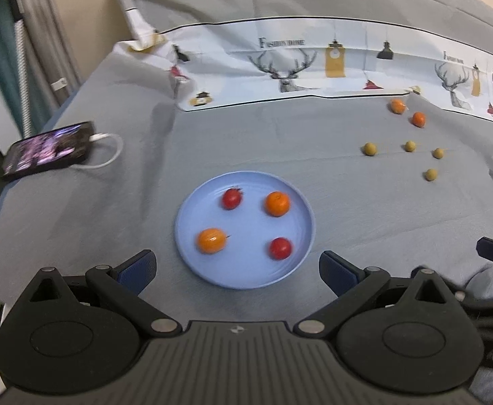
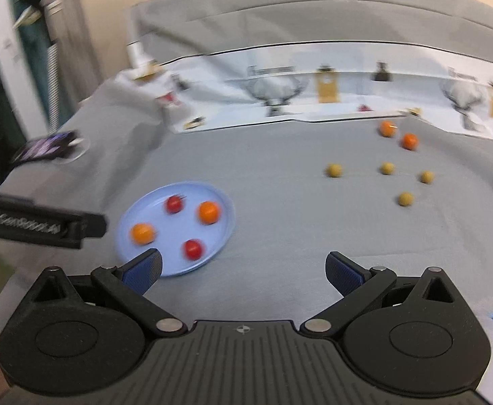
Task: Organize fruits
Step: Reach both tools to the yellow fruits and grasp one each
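On the far left a black phone [image 1: 49,150] with a white cable lies on the grey cloth [image 1: 246,141]. It is not part of the job.

Next comes the round light-blue plate [image 1: 192,222]. It holds four small round fruits, two red [image 1: 231,198] and two orange [image 1: 277,203], all apart from each other. The left gripper [image 1: 237,270] hangs just in front of the plate, with its jaws spread wide and nothing in them.

Further right, the right gripper [image 2: 243,270] is also wide open and empty. The loose fruits lie ahead of it and to its right, well apart from the plate: four little yellow-green balls [image 2: 334,170] on the cloth, and behind them two orange fruits [image 2: 409,141] near the white printed cloth [image 1: 314,64].

The right gripper looks nearer to the loose fruits, so it is likely the one to go for them. They are round, so any side will do for a pinch.

The left wrist view is sharper and shows the plate straight ahead. The right wrist view is blurry, but it shows the left gripper's black side beside the plate.
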